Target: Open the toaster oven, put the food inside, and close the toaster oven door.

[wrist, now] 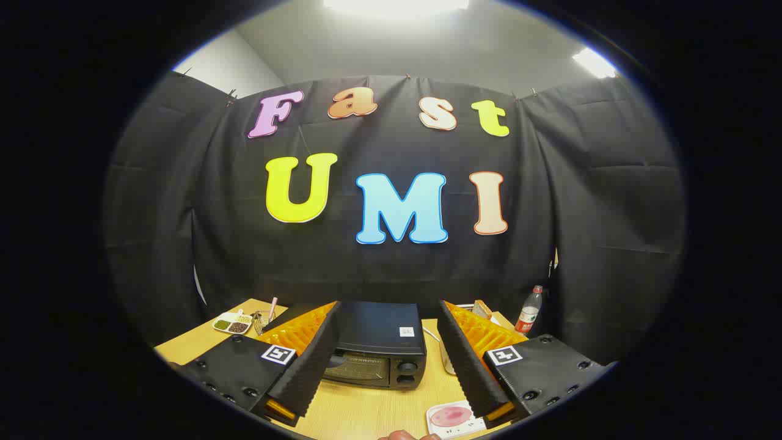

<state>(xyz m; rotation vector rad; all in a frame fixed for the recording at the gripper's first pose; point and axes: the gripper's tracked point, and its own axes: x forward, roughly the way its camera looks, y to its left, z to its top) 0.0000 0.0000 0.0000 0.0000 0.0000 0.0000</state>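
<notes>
**Task at zero: oven shut, food on table**

Left to right on the light wooden table [360, 409]: far left, a small white divided dish of beans and seeds [233, 322], then a small wire basket with a pink stick [264, 319]. Centre, the black boxy toaster oven [379, 345] sits just ahead of my gripper [391, 366], its glass door closed. Fingers wide apart, holding nothing, oven framed between them. Near right, the white tray of pink food [455, 419] lies by the right finger. Far right, a clear bottle with red label [529, 310]. I judge nothing done yet: open, load and close all remain.
</notes>
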